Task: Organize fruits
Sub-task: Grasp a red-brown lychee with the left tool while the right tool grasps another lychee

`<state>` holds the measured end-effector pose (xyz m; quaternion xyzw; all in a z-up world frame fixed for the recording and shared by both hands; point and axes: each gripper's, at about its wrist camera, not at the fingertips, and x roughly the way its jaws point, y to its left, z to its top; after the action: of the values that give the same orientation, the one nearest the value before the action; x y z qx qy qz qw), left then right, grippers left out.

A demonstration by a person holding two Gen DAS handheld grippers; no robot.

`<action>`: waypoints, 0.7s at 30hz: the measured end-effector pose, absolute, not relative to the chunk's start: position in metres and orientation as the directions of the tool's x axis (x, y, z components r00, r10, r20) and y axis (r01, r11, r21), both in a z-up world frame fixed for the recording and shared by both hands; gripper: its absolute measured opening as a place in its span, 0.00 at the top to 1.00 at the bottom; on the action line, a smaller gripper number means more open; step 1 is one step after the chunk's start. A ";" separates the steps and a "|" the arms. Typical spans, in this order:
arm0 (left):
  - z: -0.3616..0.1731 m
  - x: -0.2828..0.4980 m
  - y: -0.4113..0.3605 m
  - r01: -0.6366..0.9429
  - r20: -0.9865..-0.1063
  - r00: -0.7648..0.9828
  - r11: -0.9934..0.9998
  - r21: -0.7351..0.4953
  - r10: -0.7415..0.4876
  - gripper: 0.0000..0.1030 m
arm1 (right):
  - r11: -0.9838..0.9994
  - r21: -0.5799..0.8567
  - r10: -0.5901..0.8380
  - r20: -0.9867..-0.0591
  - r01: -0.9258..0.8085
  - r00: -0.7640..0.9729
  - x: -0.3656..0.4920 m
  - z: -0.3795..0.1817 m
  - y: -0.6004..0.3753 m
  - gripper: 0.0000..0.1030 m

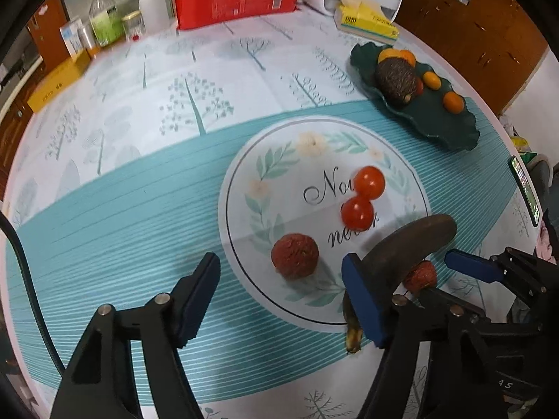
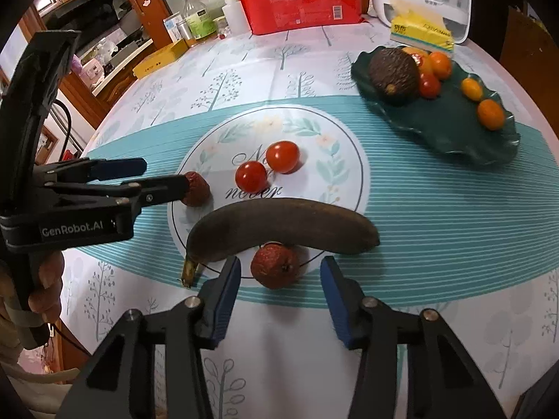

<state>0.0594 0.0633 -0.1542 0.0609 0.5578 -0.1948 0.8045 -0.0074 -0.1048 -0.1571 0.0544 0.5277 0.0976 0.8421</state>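
Currently both grippers are hovering spread, gripping nothing: left gripper (image 1: 279, 289) is straddling one lychee (image 1: 295, 256), right gripper (image 2: 281, 296) the other lychee (image 2: 275, 266) tucked under the banana (image 2: 279, 228). Risk: closing here is likely nudging the banana or rolling round fruit off-centre, away from the green tray (image 2: 454, 132).

Counts, table top:

- Lychees: two, (image 2: 196, 189) and (image 2: 275, 266).
- Cherry tomatoes on the cloth's round print: two, (image 2: 251, 176) and (image 2: 283, 156), touching each other.
- Banana (image 2: 279, 230): one, dark-skinned.
- Dark green dish (image 2: 454, 132): one. On it:
  - avocado (image 2: 394, 71), one;
  - small orange fruits, three clear, (image 2: 440, 65), (image 2: 471, 88), (image 2: 491, 114) (a fourth orange shape behind the avocado, partly hidden, kind uncertain);
  - red tomato (image 2: 429, 85), one.
- Red paper package (image 2: 300, 3): one.
- Yellow tissue pack (image 2: 421, 33): one.
- Yellow flat box (image 2: 160, 59): one.
- Green-labelled bottle (image 2: 199, 17): one.
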 end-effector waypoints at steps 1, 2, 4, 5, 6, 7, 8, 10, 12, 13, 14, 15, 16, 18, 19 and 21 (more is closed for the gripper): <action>-0.156 0.060 0.063 0.382 -0.923 0.294 0.916 -0.125 -0.249 0.35 | 0.975 0.193 0.222 -0.879 -0.111 0.423 -0.006 -0.158 -0.104 0.54; -0.159 0.061 0.062 0.383 -0.924 0.288 0.915 -0.130 -0.251 0.37 | 0.975 0.190 0.222 -0.880 -0.118 0.420 -0.005 -0.160 -0.102 0.54; -0.162 0.062 0.060 0.386 -0.926 0.278 0.912 -0.138 -0.257 0.39 | 0.973 0.190 0.227 -0.881 -0.130 0.415 -0.004 -0.161 -0.100 0.55; -0.164 0.062 0.058 0.389 -0.926 0.274 0.911 -0.140 -0.259 0.40 | 0.972 0.190 0.230 -0.882 -0.138 0.411 -0.003 -0.163 -0.098 0.56; -0.165 0.063 0.057 0.390 -0.927 0.271 0.910 -0.140 -0.259 0.43 | 0.972 0.188 0.231 -0.884 -0.143 0.407 -0.002 -0.165 -0.097 0.58; -0.167 0.064 0.056 0.392 -0.928 0.265 0.908 -0.144 -0.262 0.45 | 0.972 0.187 0.231 -0.885 -0.145 0.404 -0.002 -0.166 -0.096 0.61; -0.169 0.065 0.055 0.394 -0.929 0.259 0.907 -0.148 -0.264 0.50 | 0.972 0.184 0.229 -0.887 -0.147 0.401 -0.001 -0.167 -0.095 0.63; -0.173 0.066 0.052 0.397 -0.932 0.247 0.905 -0.152 -0.265 0.55 | 0.973 0.176 0.222 -0.888 -0.149 0.402 0.000 -0.169 -0.094 0.67; -0.176 0.067 0.051 0.398 -0.934 0.240 0.904 -0.155 -0.266 0.59 | 0.974 0.167 0.216 -0.888 -0.153 0.405 0.001 -0.169 -0.093 0.68; -0.176 0.067 0.051 0.399 -0.933 0.243 0.904 -0.154 -0.266 0.60 | 0.974 0.165 0.215 -0.888 -0.155 0.407 0.001 -0.169 -0.092 0.69; -0.177 0.068 0.051 0.401 -0.932 0.244 0.903 -0.153 -0.266 0.61 | 0.974 0.163 0.214 -0.887 -0.156 0.408 0.001 -0.169 -0.092 0.69; -0.178 0.068 0.050 0.404 -0.932 0.246 0.902 -0.150 -0.265 0.63 | 0.974 0.161 0.212 -0.887 -0.157 0.410 0.000 -0.169 -0.091 0.69; -0.179 0.069 0.050 0.406 -0.932 0.248 0.902 -0.148 -0.265 0.65 | 0.975 0.157 0.210 -0.887 -0.158 0.412 0.000 -0.169 -0.091 0.69; -0.180 0.069 0.048 0.411 -0.932 0.254 0.901 -0.140 -0.260 0.70 | 0.976 0.151 0.204 -0.886 -0.159 0.416 -0.001 -0.169 -0.090 0.69; -0.180 0.069 0.047 0.414 -0.932 0.254 0.899 -0.138 -0.260 0.70 | 0.976 0.148 0.203 -0.886 -0.159 0.417 0.000 -0.169 -0.090 0.70; -0.179 0.069 0.045 0.420 -0.932 0.255 0.898 -0.134 -0.258 0.71 | 0.977 0.148 0.201 -0.886 -0.156 0.417 -0.001 -0.169 -0.090 0.70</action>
<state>0.0694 0.0449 -0.1793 0.0709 0.5712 -0.2149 0.7890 -0.0011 -0.0899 -0.1691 0.0213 0.5293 0.1059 0.8415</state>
